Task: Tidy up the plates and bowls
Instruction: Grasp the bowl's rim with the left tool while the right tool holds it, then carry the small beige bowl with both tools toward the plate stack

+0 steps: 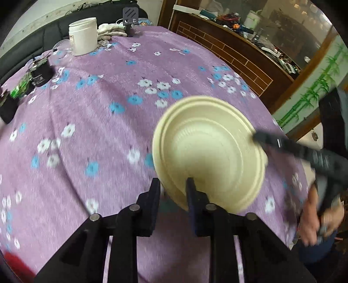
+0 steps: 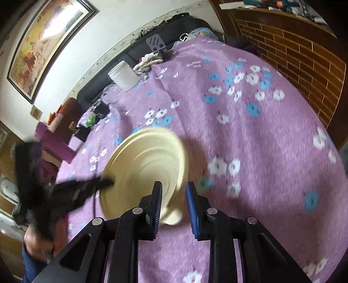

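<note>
A stack of cream plates [image 1: 211,150] is held tilted above the purple flowered cloth [image 1: 87,122]. My left gripper [image 1: 174,185] has the near rim between its jaws. My right gripper [image 1: 258,137] reaches in from the right and meets the far rim. In the right wrist view the same plates [image 2: 145,165] stand on edge between my right gripper's fingers [image 2: 173,189], and a cream bowl-like piece [image 2: 171,215] shows under them. The left gripper [image 2: 106,182] touches the rim from the left. Both views are motion-blurred.
A white tub [image 1: 83,36] stands at the far edge, with a grey phone stand [image 1: 130,18], crumpled cloth [image 1: 112,29], a clear glass item [image 2: 112,93] and dark small boxes [image 1: 41,73] on the left. A brick-patterned wooden counter [image 1: 228,50] runs along the right.
</note>
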A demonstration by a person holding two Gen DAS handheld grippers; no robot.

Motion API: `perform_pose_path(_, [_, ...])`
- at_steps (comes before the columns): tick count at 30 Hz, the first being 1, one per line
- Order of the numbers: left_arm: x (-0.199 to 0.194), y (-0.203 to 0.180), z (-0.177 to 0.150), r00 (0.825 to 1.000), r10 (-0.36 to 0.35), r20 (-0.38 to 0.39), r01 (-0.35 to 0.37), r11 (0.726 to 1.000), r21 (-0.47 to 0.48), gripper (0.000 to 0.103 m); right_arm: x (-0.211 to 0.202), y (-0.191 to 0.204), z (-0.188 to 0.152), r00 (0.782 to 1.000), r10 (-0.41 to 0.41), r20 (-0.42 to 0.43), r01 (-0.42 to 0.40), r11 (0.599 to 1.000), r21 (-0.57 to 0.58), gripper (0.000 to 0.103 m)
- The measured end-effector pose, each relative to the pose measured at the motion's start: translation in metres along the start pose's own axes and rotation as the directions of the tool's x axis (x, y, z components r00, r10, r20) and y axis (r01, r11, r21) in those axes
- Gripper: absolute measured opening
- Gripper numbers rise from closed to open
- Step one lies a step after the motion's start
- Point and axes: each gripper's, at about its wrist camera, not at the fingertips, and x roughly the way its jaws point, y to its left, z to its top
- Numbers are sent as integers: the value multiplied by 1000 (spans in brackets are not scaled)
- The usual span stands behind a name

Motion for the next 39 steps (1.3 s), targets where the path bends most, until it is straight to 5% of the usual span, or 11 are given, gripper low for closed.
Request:
perform_pose_path(3, [-15,1,-2,995,64,71,-65,998,9,50,-10,0,4,997,-49,51,50,999,-19,33])
perform_pose_path(6, [-18,8,12,992,69,103,-68,998,-12,51,-25,-6,-2,998,12,65,-13,1000,16,44])
perform_pose_path(13, [12,11,37,990,83,111,-80,996,-27,51,-29,-2,-30,996,82,23,-83,995,62,44])
perform_pose_path(14, [18,9,38,990,92,106,-90,996,-27,49,-26,-2,-32,997,81,16,-82,994,67,44])
perform_pose_path(16, [28,6,37,992,88,90,-86,996,-23,21,-17,-1,-36,997,73,0,-73,995,65,44])
perform_pose_path(19, [29,-3,28,989,110,97,-110,994,-1,14,1,-1,-36,997,71,-32,-69,995,76,36])
perform_pose_path(22, [17,-10,19,979,153,136,-156,988,14,15,5,1,-37,998,57,-29,-55,995,78,23])
perform_pose_path(34, [-55,-4,-61,916,325,237,-327,944,-34,18,-11,57,-61,991,122,-47,-125,990,-72,23])
perform_pose_path(39, [-80,12,-103,871,425,248,-418,905,-82,18,4,94,-85,981,153,-116,-169,975,-146,23])
